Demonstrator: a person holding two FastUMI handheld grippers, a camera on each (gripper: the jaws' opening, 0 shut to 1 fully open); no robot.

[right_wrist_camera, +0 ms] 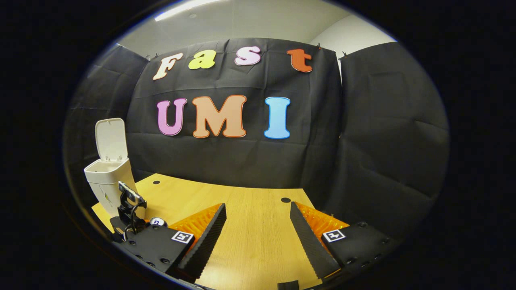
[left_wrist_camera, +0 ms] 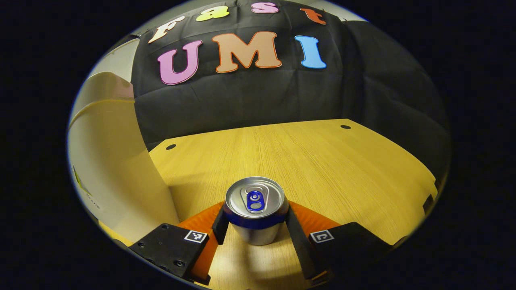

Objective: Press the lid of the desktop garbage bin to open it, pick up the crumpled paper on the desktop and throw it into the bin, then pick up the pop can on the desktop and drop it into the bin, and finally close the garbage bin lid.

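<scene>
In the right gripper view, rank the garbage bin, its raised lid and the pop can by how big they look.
1. garbage bin body, largest.
2. lid, standing open, a bit smaller than the body.
3. pop can, smallest; just its top peeks out behind the left gripper, so its real size is unsure.

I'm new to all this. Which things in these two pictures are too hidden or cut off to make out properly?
- Inside of the garbage bin: right gripper view; its rim and the low angle hide any contents.
- Pop can: right gripper view; the left hand-held gripper covers all but its top.
- Pop can label: left gripper view; seen from above, fingers flank its sides.
- Bin wall: left gripper view; cut off by the edge.
</scene>
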